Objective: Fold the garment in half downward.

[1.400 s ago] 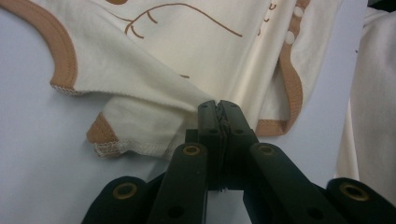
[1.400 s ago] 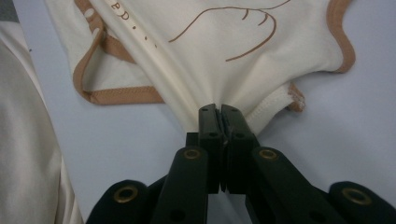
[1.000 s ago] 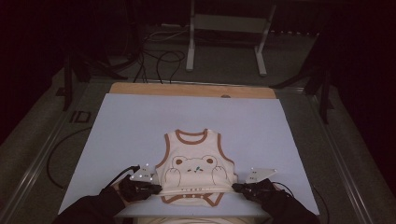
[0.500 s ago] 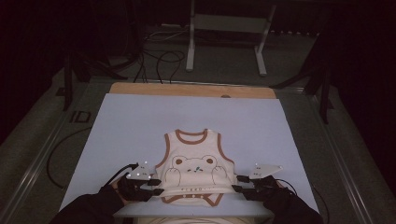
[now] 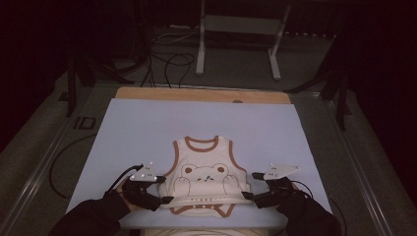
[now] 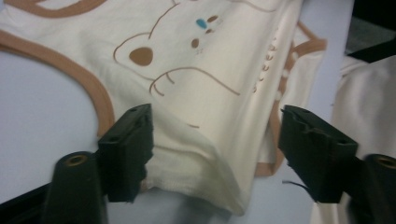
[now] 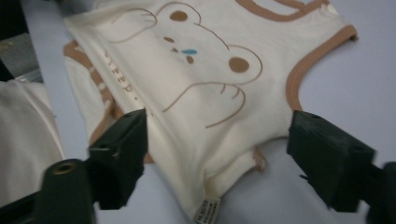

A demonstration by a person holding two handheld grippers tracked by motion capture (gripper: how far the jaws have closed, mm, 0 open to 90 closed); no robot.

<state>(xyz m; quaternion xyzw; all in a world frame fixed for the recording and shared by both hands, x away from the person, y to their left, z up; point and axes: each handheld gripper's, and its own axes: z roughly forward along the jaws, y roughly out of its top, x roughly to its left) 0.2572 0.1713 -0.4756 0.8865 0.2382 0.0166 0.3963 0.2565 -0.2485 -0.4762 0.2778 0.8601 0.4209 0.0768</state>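
A cream sleeveless baby bodysuit with brown trim and a bear print lies flat on the pale mat, near the front edge. My left gripper stands open at its left side, one jaw on each side of the side seam. At the opposite side, my right gripper is open too, straddling the lower corner with its label. In the left gripper view the left gripper frames the cloth. In the right gripper view the right gripper frames the bear print. Nothing is pinched.
A wooden strip edges the far side of the mat. Beyond it, on the floor, stand a metal frame and loose cables. Another cream cloth lies at the near table edge, also seen as the cream cloth.
Both grippers have edged slightly inward toward the bodysuit's sides. The bodysuit has not moved.
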